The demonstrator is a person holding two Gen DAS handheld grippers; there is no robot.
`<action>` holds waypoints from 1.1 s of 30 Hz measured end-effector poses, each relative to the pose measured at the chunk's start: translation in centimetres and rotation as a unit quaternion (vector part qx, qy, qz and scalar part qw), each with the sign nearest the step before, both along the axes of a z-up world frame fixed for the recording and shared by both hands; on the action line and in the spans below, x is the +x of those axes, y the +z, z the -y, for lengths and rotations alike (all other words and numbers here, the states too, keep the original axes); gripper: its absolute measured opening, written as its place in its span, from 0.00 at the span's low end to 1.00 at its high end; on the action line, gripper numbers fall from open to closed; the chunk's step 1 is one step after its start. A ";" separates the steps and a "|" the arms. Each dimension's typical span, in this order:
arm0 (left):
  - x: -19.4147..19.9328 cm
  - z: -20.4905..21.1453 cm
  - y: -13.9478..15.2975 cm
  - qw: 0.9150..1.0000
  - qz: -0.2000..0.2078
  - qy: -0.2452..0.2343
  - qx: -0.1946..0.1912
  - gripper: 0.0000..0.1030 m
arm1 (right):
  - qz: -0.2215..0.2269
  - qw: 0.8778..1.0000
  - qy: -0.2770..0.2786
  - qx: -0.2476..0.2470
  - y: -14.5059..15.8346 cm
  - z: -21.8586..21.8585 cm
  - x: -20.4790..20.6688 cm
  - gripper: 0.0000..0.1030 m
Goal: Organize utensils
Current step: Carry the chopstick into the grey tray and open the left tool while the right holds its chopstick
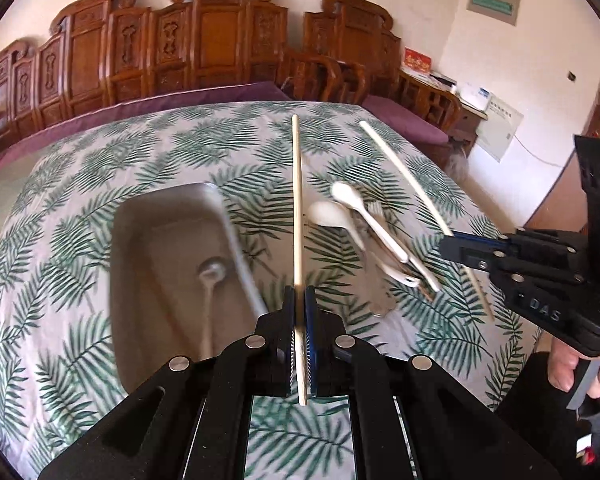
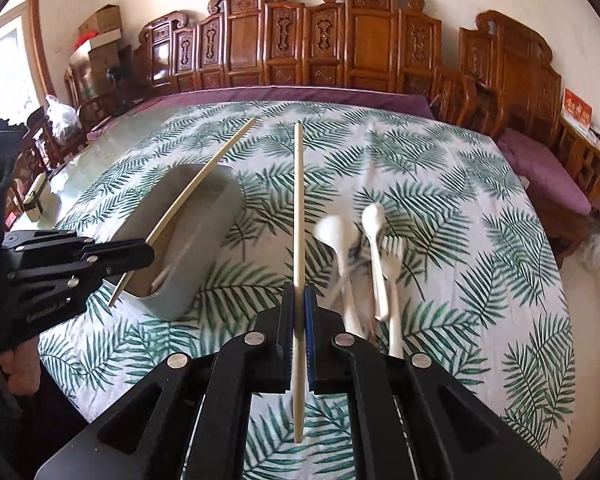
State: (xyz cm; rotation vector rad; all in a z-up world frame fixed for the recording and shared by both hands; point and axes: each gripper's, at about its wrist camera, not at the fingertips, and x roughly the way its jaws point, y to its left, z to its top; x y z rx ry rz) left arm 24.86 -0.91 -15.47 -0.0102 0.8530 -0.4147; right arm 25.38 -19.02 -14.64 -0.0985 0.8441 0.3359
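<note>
Over the leaf-print tablecloth (image 1: 100, 168) both grippers are clamped tight, each on one pale chopstick; the left gripper (image 1: 299, 312) pinches its chopstick (image 1: 297, 200) near the lower end, so most of the stick runs forward beyond the jaws; the right gripper (image 2: 299, 312) holds its own chopstick (image 2: 298, 208) the same way. The grey rectangular bin (image 2: 220, 208) sits just below and beside the left gripper, with one white spoon (image 1: 210, 280) already lying in it (its shape is blurred); the loose pile of white spoons (image 2: 374, 248) and a white fork (image 2: 394, 272) lies on the cloth to the right of the bin, apart from it. The step in hand looks to be dropping the chopsticks into the bin. To do it well, I would bring each stick over the bin's long axis, tip it so its length lies along the trough rather than across the rim, lower it close to the floor, and only then part the jaws; released high or crosswise, a thin stick would likely bounce or bridge the rim and roll out.
</note>
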 end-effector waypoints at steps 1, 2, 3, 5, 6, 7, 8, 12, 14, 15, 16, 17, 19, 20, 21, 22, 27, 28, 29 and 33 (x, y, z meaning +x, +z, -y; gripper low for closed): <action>0.1 -0.6 0.0 1.000 -0.003 0.004 -0.002 0.04 | 0.001 1.000 0.003 -0.002 0.2 -0.4 0.1 0.06; 0.4 -1.0 0.0 1.000 -0.005 0.006 -0.003 0.04 | 0.003 1.000 0.007 -0.003 0.4 -1.1 0.2 0.06; 0.5 -1.5 -0.1 1.000 -0.008 0.010 -0.002 0.04 | 0.004 1.000 0.010 -0.004 0.5 -1.4 0.3 0.06; 0.9 -2.4 -0.3 1.000 -0.015 0.018 -0.002 0.04 | 0.006 1.000 0.017 -0.006 0.7 -2.6 0.4 0.06; 1.0 -2.8 -0.4 1.000 -0.018 0.021 -0.003 0.04 | 0.006 1.000 0.021 -0.007 0.7 -3.1 0.5 0.06; 1.3 -3.3 -0.6 0.999 -0.022 0.027 -0.002 0.04 | 0.006 1.000 0.023 -0.008 0.7 -3.5 0.5 0.06; 1.4 -3.6 -0.8 0.999 -0.023 0.031 0.000 0.04 | 0.006 1.000 0.027 -0.010 0.8 -4.0 0.6 0.06; 2.2 -4.5 -1.9 0.998 -0.036 0.042 0.005 0.04 | 0.004 0.999 0.036 -0.010 0.6 -5.5 1.1 0.06; 2.6 -4.7 -2.4 0.998 -0.045 0.049 0.008 0.04 | 0.000 0.999 0.040 -0.008 0.5 -6.2 1.4 0.06; 2.8 -4.8 -2.7 0.997 -0.048 0.051 0.011 0.04 | -0.001 0.999 0.041 -0.007 0.4 -6.4 1.5 0.06; 3.1 -4.9 -3.1 0.997 -0.053 0.055 0.014 0.04 | -0.002 0.999 0.042 -0.007 0.3 -6.6 1.6 0.06; 3.3 -5.0 -3.4 0.997 -0.057 0.057 0.016 0.04 | -0.003 0.999 0.044 -0.007 0.2 -6.9 1.7 0.06; 3.8 -5.2 -4.0 0.996 -0.067 0.061 0.020 0.04 | -0.005 0.999 0.047 -0.005 0.0 -7.3 1.9 0.06; 3.9 -5.3 -4.2 0.995 -0.072 0.062 0.023 0.04 | -0.006 0.999 0.048 -0.005 0.0 -7.5 2.0 0.06; 4.1 -5.4 -4.5 0.995 -0.077 0.063 0.024 0.04 | -0.007 0.999 0.049 -0.005 -0.1 -7.7 2.0 0.06; 4.3 -5.4 -4.8 0.994 -0.084 0.063 0.026 0.04 | -0.008 0.999 0.050 -0.005 -0.2 -7.8 2.1 0.06; 4.6 -5.5 -5.5 0.993 -0.095 0.064 0.031 0.04 | -0.014 0.999 0.053 -0.006 -0.7 -8.3 2.3 0.06; 4.7 -5.5 -5.7 0.993 -0.096 0.064 0.032 0.04 | -0.016 0.998 0.053 -0.005 -0.8 -8.4 2.3 0.06; 4.8 -5.5 -5.7 0.993 -0.097 0.064 0.033 0.04 | -0.017 0.998 0.053 -0.005 -0.9 -8.5 2.4 0.06; 5.0 -5.6 -5.8 0.992 -0.100 0.067 0.036 0.04 | -0.021 0.998 0.053 0.000 -1.0 -8.8 2.7 0.06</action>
